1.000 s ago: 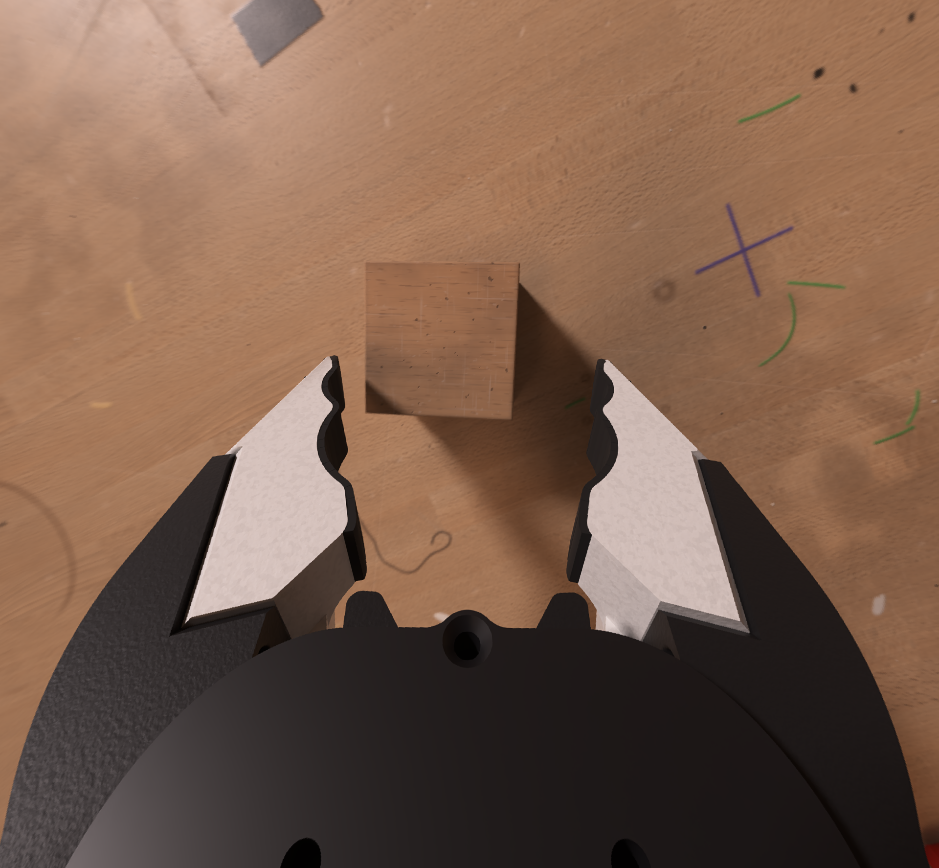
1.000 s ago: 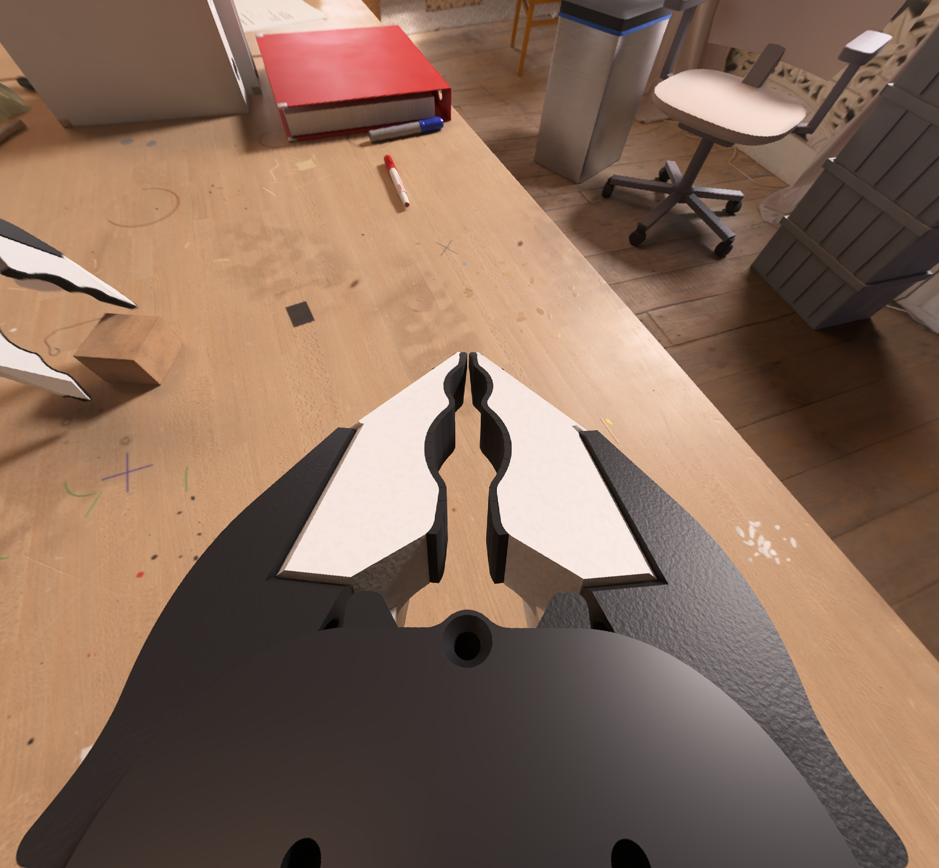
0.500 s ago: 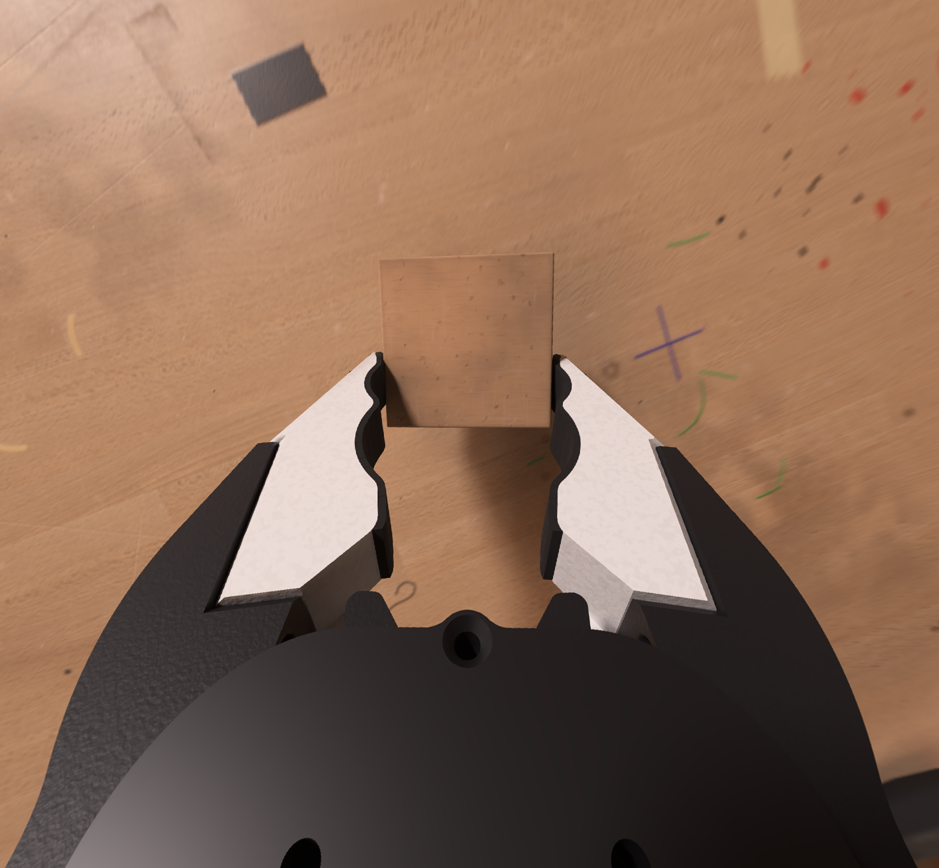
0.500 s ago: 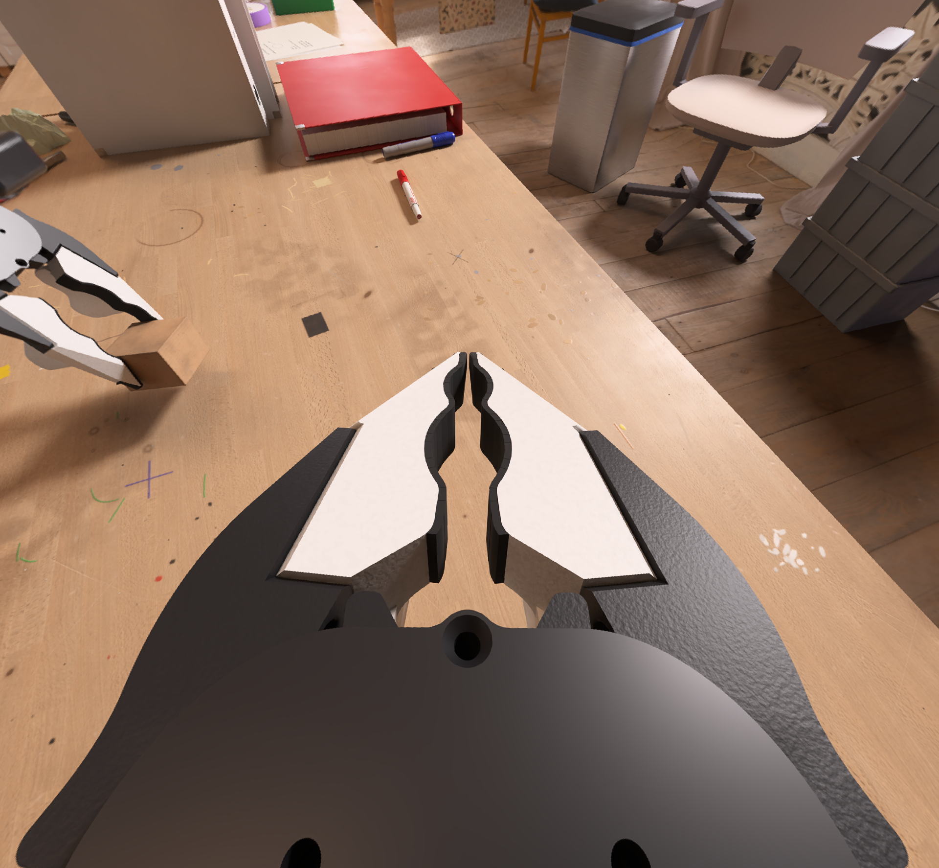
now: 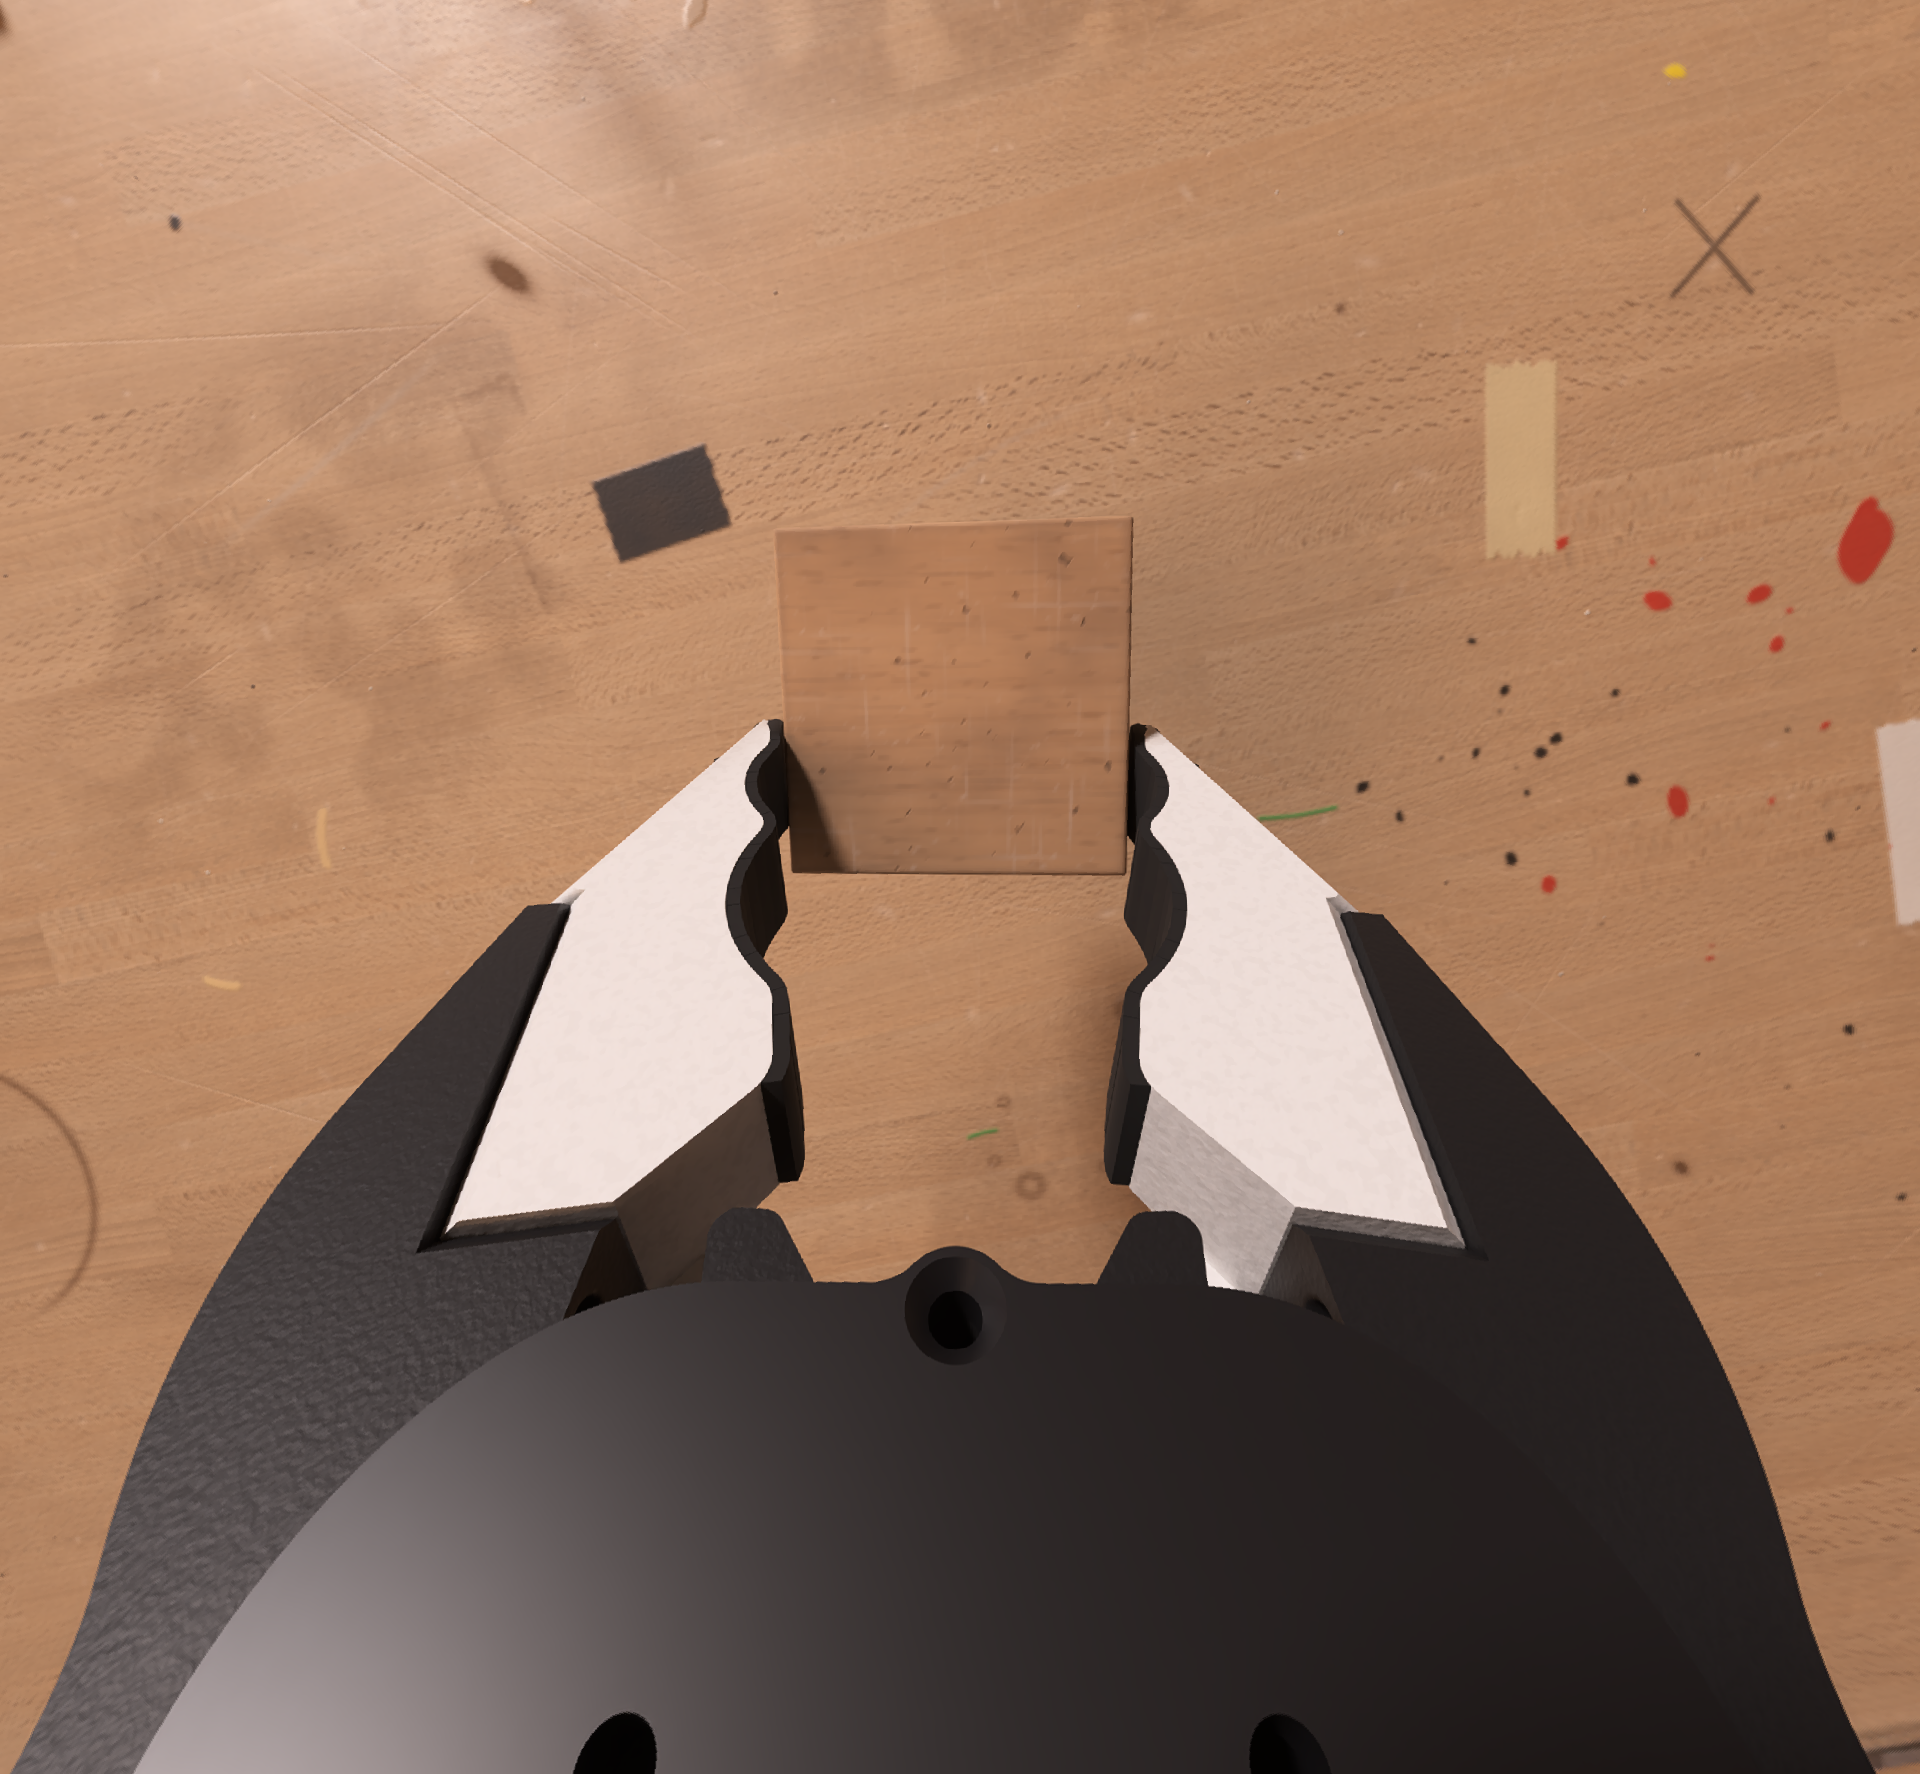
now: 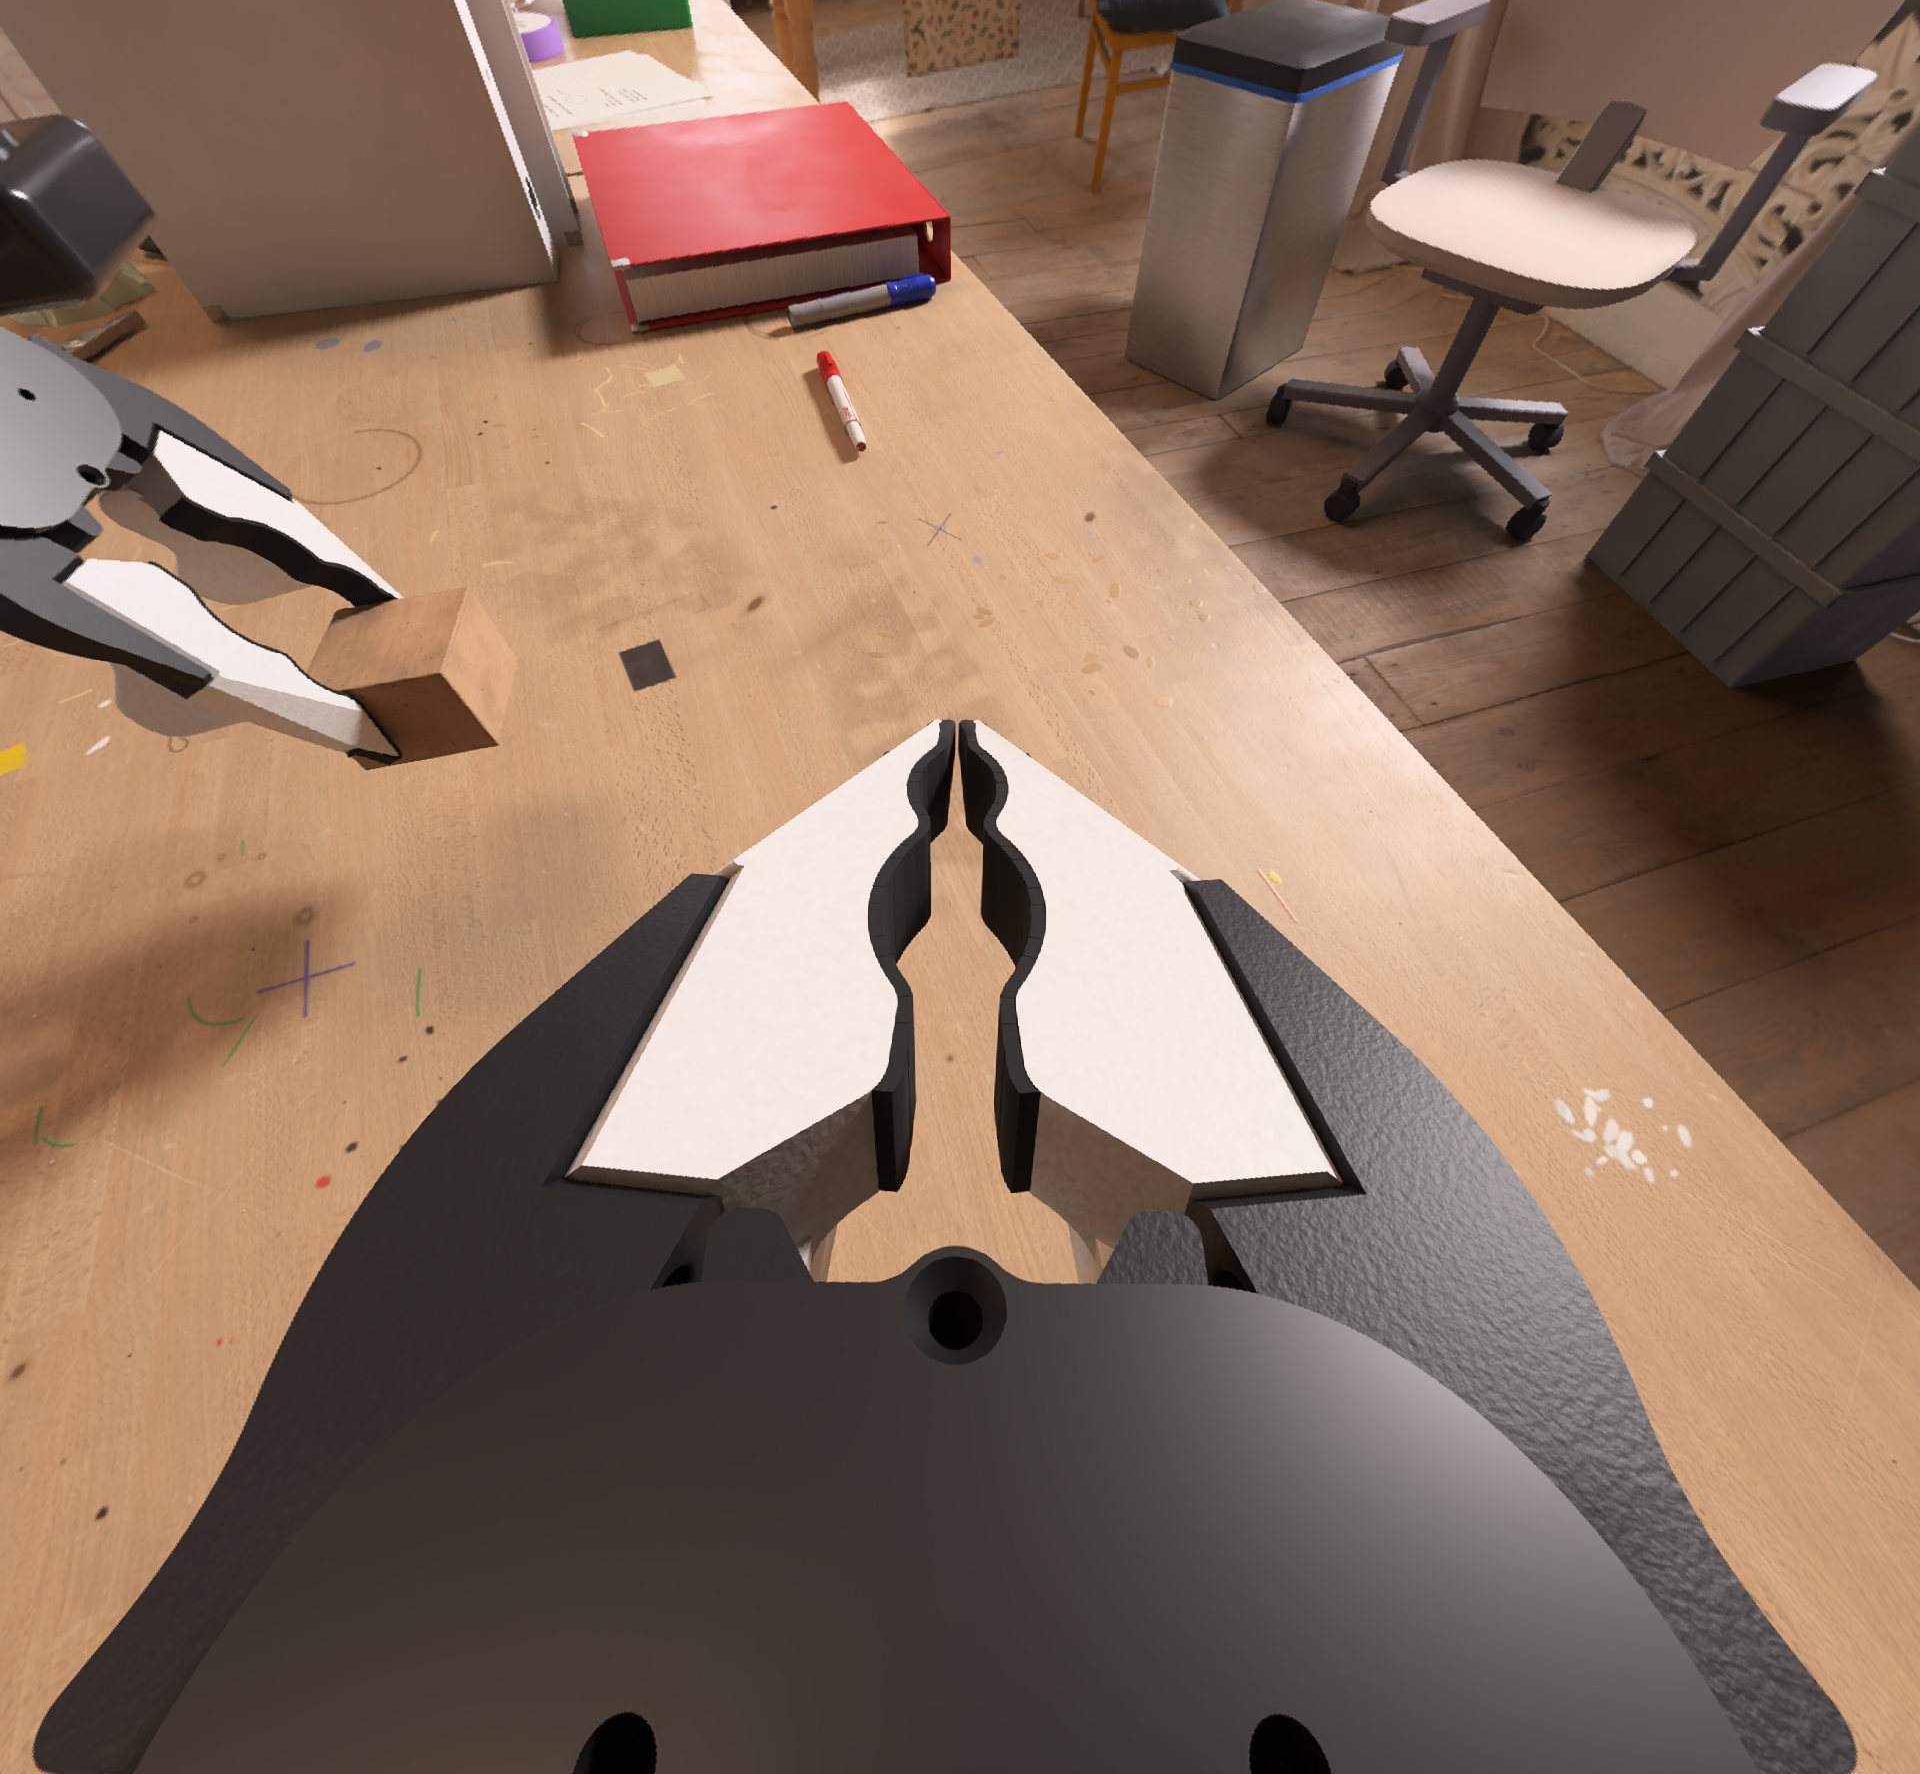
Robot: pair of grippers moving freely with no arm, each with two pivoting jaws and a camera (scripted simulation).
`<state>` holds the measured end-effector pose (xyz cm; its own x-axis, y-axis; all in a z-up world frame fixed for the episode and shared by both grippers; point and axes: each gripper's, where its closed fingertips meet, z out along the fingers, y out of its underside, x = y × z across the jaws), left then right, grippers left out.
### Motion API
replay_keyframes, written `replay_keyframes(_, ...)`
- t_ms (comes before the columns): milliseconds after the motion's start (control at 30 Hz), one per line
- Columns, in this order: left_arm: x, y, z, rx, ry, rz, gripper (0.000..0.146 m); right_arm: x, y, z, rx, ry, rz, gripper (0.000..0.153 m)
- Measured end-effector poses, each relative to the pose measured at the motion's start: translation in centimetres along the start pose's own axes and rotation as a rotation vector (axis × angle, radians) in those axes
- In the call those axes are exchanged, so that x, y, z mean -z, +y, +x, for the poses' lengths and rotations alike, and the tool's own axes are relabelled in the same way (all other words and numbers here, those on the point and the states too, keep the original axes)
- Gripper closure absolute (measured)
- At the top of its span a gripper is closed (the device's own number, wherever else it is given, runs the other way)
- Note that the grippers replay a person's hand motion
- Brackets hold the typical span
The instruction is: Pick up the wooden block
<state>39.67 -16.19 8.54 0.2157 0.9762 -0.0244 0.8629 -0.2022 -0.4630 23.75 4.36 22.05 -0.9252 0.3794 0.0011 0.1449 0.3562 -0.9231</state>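
Observation:
The wooden block is a plain brown cube. My left gripper is shut on it, with a fingertip pressed against each side of its near half. In the right wrist view the left gripper holds the block a little above the table at the left. My right gripper is shut and empty, hovering over the table to the right of the block and nearer the table's right edge.
A red binder, a blue-capped marker and a red marker lie farther back. A tall white panel stands at the back left. A small dark patch marks the table. An office chair and a bin stand on the floor at the right.
My left gripper closed on the block and lifted it; the table marks have shifted and shrunk beneath it. My right gripper stayed shut and moved only slightly.

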Motion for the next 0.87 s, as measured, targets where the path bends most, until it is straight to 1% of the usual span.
replay_keyframes(133,-0.3,-0.8,0.4,0.017,-0.013,-0.028,0.081,0.0,0.0,0.0,0.005,-0.004,0.002,0.152)
replay_keyframes(233,-0.5,-1.3,0.1,0.028,-0.052,-0.049,0.081,0.0,0.0,0.0,0.001,-0.016,0.012,0.152)
replay_keyframes(300,-0.6,-1.5,0.1,0.043,-0.048,-0.068,0.081,0.0,0.0,0.0,-0.006,-0.028,0.020,0.152)
replay_keyframes(467,-0.4,-2.7,0.1,0.063,-0.066,-0.066,0.081,0.0,0.0,0.0,-0.019,-0.052,0.040,0.152)
replay_keyframes(567,-0.6,-3.4,0.2,0.065,-0.086,-0.058,0.081,0.0,0.0,0.0,-0.021,-0.056,0.043,0.152)
replay_keyframes(733,-2.1,-4.8,0.0,0.063,-0.116,-0.032,0.081,0.0,0.0,0.1,-0.017,-0.049,0.041,0.152)
replay_keyframes(867,-3.2,-6.0,-0.1,0.040,-0.128,0.055,0.081,-0.1,0.0,0.1,-0.019,-0.049,0.043,0.151)
